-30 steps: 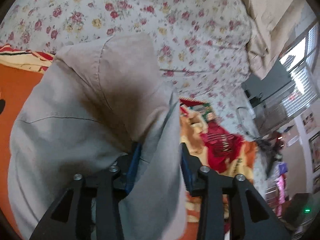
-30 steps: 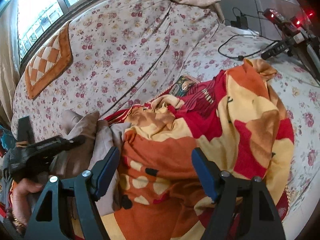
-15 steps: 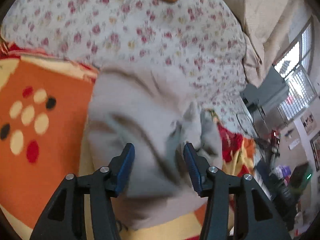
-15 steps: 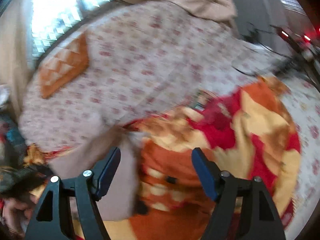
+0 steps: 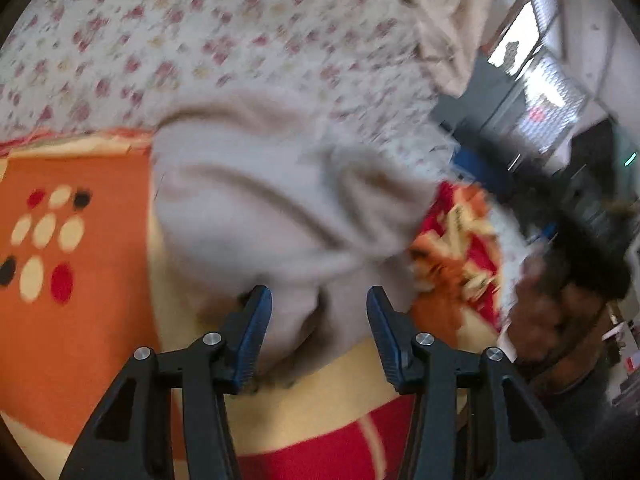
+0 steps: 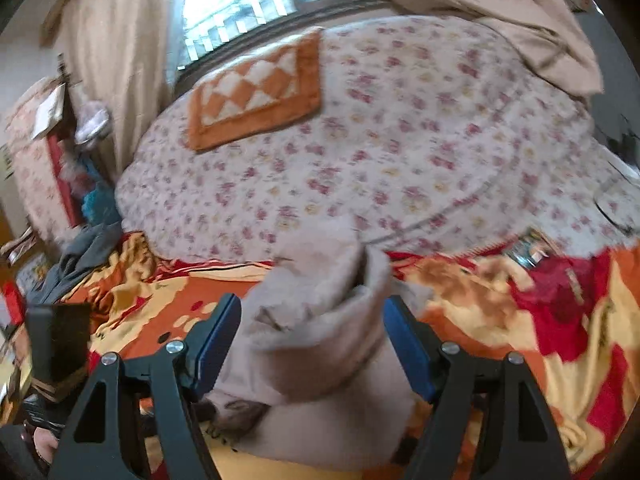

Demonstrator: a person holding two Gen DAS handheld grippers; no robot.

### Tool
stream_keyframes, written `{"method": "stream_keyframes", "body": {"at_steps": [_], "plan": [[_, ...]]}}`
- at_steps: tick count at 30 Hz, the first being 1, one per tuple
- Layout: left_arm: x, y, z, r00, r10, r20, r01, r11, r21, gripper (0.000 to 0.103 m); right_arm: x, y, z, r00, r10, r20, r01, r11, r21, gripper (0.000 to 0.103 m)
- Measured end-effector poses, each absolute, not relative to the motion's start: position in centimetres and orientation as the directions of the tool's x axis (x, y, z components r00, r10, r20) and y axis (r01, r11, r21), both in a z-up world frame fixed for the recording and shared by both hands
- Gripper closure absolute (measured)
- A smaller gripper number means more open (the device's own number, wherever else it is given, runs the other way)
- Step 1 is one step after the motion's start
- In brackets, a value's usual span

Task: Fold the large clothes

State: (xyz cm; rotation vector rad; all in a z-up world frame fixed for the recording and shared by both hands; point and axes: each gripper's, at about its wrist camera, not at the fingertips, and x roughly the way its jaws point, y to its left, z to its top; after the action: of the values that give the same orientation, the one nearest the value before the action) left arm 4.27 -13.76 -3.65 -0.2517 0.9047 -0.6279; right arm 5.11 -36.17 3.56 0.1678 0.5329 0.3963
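A beige-grey garment (image 5: 276, 216) lies bunched on the orange, red and yellow blanket (image 5: 80, 312). My left gripper (image 5: 318, 320) is open, its blue pads on either side of the garment's near edge without clamping it. In the right wrist view the same garment (image 6: 316, 320) is a crumpled heap, and my right gripper (image 6: 312, 336) is open with its jaws spread around the heap. Both views are motion-blurred.
A floral bedsheet (image 6: 400, 152) covers the bed beyond the blanket (image 6: 560, 320). An orange checkered pillow (image 6: 256, 92) lies at the far side under a window. A person (image 5: 568, 296) is at the right of the left wrist view. Dark clothes (image 6: 80, 256) lie at the left.
My left gripper has opened and let go of the garment, which dropped onto the blanket. My right gripper has swung left and now straddles the heap.
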Motion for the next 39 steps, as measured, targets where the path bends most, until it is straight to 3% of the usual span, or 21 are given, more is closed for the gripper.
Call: {"method": "stream_keyframes", "body": {"at_steps": [3, 6, 7, 8, 9, 10, 11, 12, 13, 14, 17, 21, 26, 30, 32, 35, 39], "plan": [[4.0, -14.7, -5.0, 0.467, -0.523, -0.713, 0.375, 0.848, -0.375, 0.058, 6.7, -33.8, 2.7, 0.710, 0.478, -0.517, -0.420, 0.877, 0.235, 0.022], [3.9, -14.9, -5.4, 0.530, -0.381, -0.758, 0.298, 0.920, -0.254, 0.058, 7.9, -32.3, 0.9, 0.692, 0.385, -0.610, -0.382, 0.913, 0.144, 0.023], [4.4, -15.0, -5.9, 0.537, -0.340, -0.772, 0.266, 0.937, -0.227, 0.054, 8.4, -32.1, -0.1, 0.682, 0.326, -0.655, -0.343, 0.933, 0.107, 0.026], [4.8, -15.0, -6.2, 0.534, -0.337, -0.776, 0.256, 0.938, -0.232, 0.043, 8.8, -32.3, -0.9, 0.665, 0.306, -0.681, -0.332, 0.938, 0.097, 0.039], [5.5, -15.0, -6.8, 0.523, -0.329, -0.787, 0.239, 0.942, -0.235, 0.039, 9.1, -32.6, -1.5, 0.643, 0.303, -0.703, -0.325, 0.939, 0.107, 0.053], [6.2, -14.8, -7.3, 0.526, -0.312, -0.791, 0.217, 0.949, -0.230, 0.038, 9.2, -33.1, -2.0, 0.624, 0.310, -0.717, -0.316, 0.940, 0.132, 0.082], [6.6, -14.5, -7.5, 0.534, -0.301, -0.790, 0.197, 0.953, -0.230, 0.040, 9.3, -34.0, -2.5, 0.608, 0.322, -0.726, -0.288, 0.941, 0.177, 0.093], [6.6, -14.0, -7.5, 0.550, -0.289, -0.784, 0.171, 0.957, -0.233, 0.045, 9.2, -34.9, -2.8, 0.605, 0.328, -0.725, -0.259, 0.943, 0.209, 0.095], [6.6, -13.4, -7.5, 0.558, -0.287, -0.779, 0.152, 0.958, -0.245, 0.062, 9.0, -35.9, -3.0, 0.602, 0.327, -0.728, -0.232, 0.944, 0.233, 0.097], [6.5, -12.9, -7.5, 0.559, -0.292, -0.776, 0.146, 0.956, -0.254, 0.071, 8.5, -36.7, -3.5, 0.589, 0.321, -0.741, -0.204, 0.947, 0.249, 0.097], [5.3, -11.3, -7.4, 0.581, -0.289, -0.761, 0.151, 0.957, -0.248, 0.084, 8.0, -38.3, -5.8, 0.506, 0.387, -0.771, -0.154, 0.920, 0.361, 0.098], [3.5, -9.8, -6.8, 0.611, -0.289, -0.737, 0.155, 0.957, -0.247, 0.090, 7.1, -39.9, -8.2, 0.427, 0.560, -0.710, -0.114, 0.812, 0.572, 0.098], [1.6, -10.4, -6.0, 0.633, -0.278, -0.722, 0.174, 0.961, -0.217, 0.097, 7.0, -41.8, -10.2, 0.393, 0.653, -0.648, -0.058, 0.720, 0.691, 0.097], [1.5, -9.3, -5.9, 0.639, -0.331, -0.695, 0.168, 0.941, -0.293, 0.097, 7.0, -42.5, -11.2, 0.390, 0.636, -0.665, -0.009, 0.725, 0.688, 0.086], [1.2, -8.3, -4.6, 0.656, -0.367, -0.659, 0.177, 0.924, -0.338, 0.093, 6.4, -42.4, -9.9, 0.431, 0.629, -0.648, -0.047, 0.732, 0.680, 0.078], [0.3, -7.0, -1.5, 0.722, -0.367, -0.587, 0.192, 0.921, -0.339, 0.091, 4.9, -43.3, -5.9, 0.553, 0.593, -0.586, -0.137, 0.758, 0.638, 0.077], [3.0, -6.9, 1.5, 0.732, -0.393, -0.556, 0.196, 0.904, -0.381, 0.071, 4.1, -42.4, -0.3, 0.726, 0.485, -0.487, -0.225, 0.837, 0.499, 0.074]]}}
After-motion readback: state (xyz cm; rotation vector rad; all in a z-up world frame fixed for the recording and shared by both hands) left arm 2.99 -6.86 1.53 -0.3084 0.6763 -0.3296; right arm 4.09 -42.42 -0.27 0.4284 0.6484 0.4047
